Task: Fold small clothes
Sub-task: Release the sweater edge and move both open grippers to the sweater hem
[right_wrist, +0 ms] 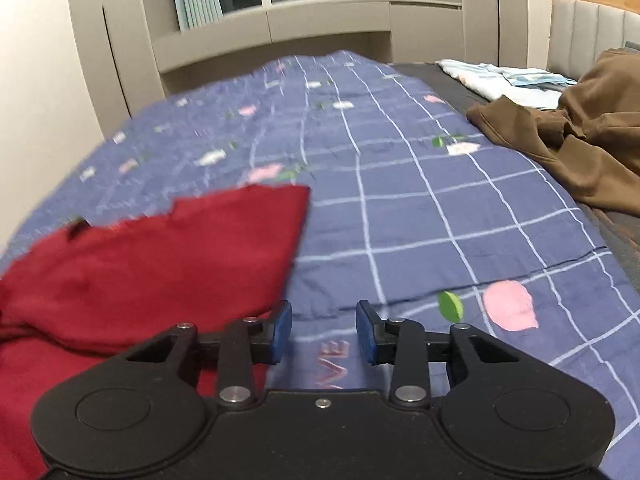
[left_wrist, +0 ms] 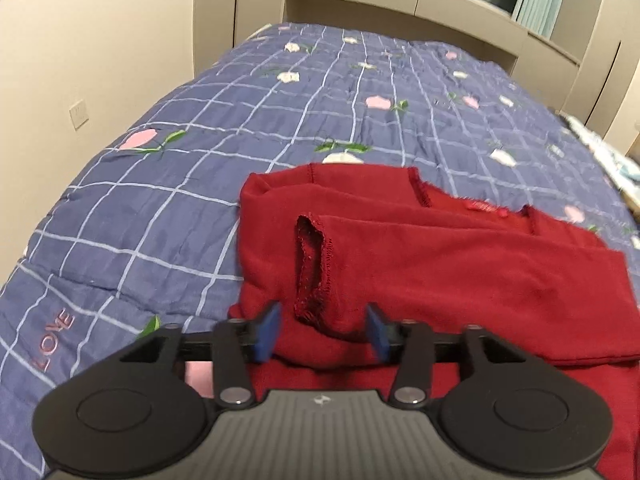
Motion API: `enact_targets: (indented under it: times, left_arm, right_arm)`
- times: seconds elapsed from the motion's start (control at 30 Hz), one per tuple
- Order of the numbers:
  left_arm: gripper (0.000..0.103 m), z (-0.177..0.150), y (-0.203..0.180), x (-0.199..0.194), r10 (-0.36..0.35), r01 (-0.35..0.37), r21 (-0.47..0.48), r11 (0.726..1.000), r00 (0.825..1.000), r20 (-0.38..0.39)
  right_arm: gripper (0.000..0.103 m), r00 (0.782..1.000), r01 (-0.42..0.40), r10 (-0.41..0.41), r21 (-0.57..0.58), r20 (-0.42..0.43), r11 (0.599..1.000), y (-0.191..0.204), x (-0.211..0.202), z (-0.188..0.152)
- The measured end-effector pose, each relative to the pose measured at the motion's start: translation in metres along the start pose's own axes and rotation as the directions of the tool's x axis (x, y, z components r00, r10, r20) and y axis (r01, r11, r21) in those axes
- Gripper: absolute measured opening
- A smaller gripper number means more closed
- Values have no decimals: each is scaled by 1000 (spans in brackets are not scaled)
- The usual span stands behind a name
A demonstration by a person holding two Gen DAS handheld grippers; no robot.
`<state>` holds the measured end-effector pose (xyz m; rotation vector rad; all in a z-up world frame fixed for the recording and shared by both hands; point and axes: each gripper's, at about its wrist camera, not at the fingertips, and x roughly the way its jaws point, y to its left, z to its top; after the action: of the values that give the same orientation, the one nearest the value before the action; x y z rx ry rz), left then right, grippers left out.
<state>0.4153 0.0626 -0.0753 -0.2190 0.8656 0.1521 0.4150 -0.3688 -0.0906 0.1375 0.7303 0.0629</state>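
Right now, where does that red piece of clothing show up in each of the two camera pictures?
Left wrist view: the red garment fills the centre and lower right, its sleeve opening between the open left gripper fingers.
Right wrist view: the red garment lies at lower left, beside the open right gripper, which is over bare quilt.
Shared landmark: the blue checked quilt with pink flowers.

Matt red knit top [left_wrist: 420, 264], quilted cotton-look bedspread [left_wrist: 200, 184], matt brown cloth garment [right_wrist: 580, 140]

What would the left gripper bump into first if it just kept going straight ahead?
Most likely the red garment. The left gripper is open, and the folded sleeve's stitched cuff sits right between and just past its fingertips. How high it hovers above the cloth is unclear.
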Motion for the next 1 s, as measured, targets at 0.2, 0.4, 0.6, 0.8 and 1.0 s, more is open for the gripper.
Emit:
enact_targets:
  times: [0.2,0.4,0.6,0.8,1.0]
  left_arm:
    - [76,-17,6,-4,94,-93,26,995,994,-49]
    - [93,-30,18,-12,121,-120,18,993,990,-73]
    - [100,-51,34,-37,63,-64,-6,998,994,-93]
    - [101,-86,55,-65,11,-12,-2,1000,991,-130]
    - [101,-112,72,-87,-12,11,-11,1000,991,-131]
  right_arm:
    - [41,997,33,-34,-16,-75,999,6,13,-8]
    - [79,999,13,-13,-14,-31,1000,0,-18,-18]
    - [99,997,-76,77,-39,12,996,-1,-71,-37]
    - [102,989,-151,151,-67,0,986,12,-113,-65]
    - [102,984,-175,174,-30,-35,984,28,-131,-89]
